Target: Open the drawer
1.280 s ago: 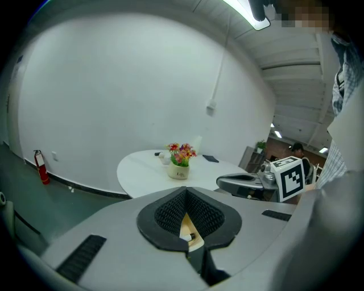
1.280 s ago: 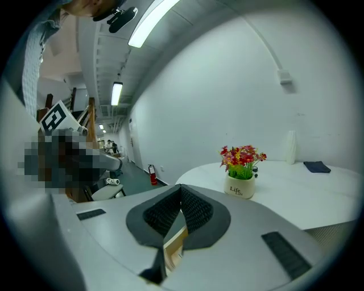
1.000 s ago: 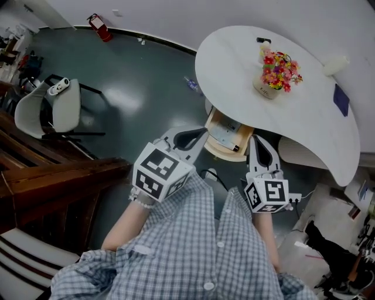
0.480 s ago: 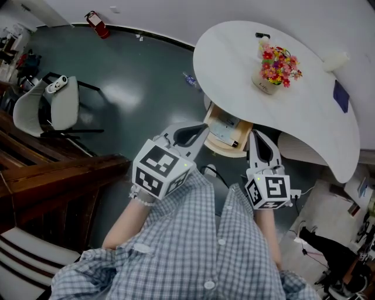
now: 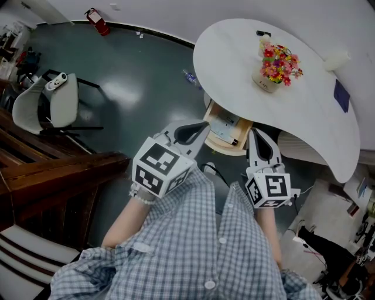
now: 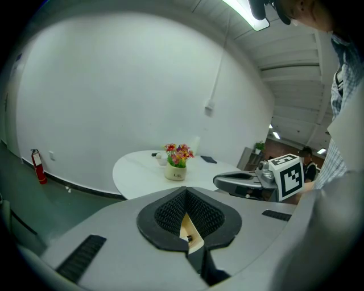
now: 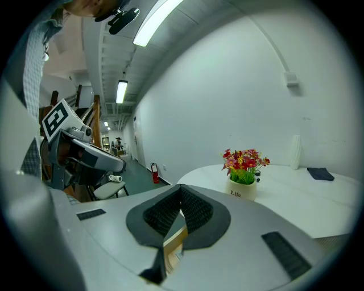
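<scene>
Head view: the white rounded desk [image 5: 234, 58] fills the upper right, and its curved near edge runs just beyond both gripper tips. Left of that edge I have a broad stretch of dark floor [image 5: 140, 82] with nothing close by. A white chair [image 5: 55, 108] stands well apart at far left, a red fire extinguisher [image 5: 94, 16] sits by the far wall, and dark wooden furniture [image 5: 53, 176] closes off the lower left. To the right, under the desk's overhang, there is a white rounded object [image 5: 304, 155] and clutter, so room on that side is tight.

The pale wooden drawer [image 5: 225, 133] stands pulled out from under the desk's near edge, with papers and a small dark item visible inside. It lies between the two grippers. The left gripper [image 5: 199, 128] has its tip at the drawer's left front corner. The right gripper [image 5: 255, 136] is just beside the right front corner. I cannot tell whether either one touches the wood.

Left gripper view: jaws closed together, pads meeting, nothing held. Only a sliver of the drawer's pale wood shows through the notch below them.

Right gripper view: jaws likewise fully closed and empty, with the same pale wood showing through the gap.

A pot of flowers [image 5: 274, 69] stands on the desk beyond the drawer, well clear of both grippers.
</scene>
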`<state>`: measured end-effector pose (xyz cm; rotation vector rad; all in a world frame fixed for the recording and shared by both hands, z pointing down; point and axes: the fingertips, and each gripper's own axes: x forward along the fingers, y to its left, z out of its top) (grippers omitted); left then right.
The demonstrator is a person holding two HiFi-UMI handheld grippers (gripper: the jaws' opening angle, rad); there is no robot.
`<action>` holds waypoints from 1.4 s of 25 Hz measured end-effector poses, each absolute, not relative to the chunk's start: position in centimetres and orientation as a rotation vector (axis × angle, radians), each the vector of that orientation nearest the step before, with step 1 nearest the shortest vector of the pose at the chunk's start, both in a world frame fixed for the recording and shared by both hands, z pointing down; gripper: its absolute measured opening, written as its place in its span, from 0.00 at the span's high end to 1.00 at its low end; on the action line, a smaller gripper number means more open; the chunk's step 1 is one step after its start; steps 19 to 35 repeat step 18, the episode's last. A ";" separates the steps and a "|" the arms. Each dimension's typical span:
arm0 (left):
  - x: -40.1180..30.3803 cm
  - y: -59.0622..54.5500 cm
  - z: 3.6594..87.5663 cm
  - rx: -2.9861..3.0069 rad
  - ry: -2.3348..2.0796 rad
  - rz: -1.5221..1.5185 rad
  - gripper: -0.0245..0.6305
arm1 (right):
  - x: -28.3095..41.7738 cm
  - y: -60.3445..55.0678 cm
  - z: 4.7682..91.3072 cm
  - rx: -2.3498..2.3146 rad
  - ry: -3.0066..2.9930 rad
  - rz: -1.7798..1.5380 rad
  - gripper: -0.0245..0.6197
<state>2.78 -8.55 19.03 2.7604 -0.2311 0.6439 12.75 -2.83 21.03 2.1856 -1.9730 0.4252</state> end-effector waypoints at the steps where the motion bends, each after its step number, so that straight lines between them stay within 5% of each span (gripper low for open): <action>1: 2.8 -8.5 19.0 2.760 -0.230 0.644 0.96 | 12.8 -2.8 21.1 2.185 -1.972 0.426 0.95; 35: 2.8 -8.2 19.2 2.760 -0.223 0.656 0.96 | 13.0 -2.4 21.9 2.181 -1.951 0.468 0.95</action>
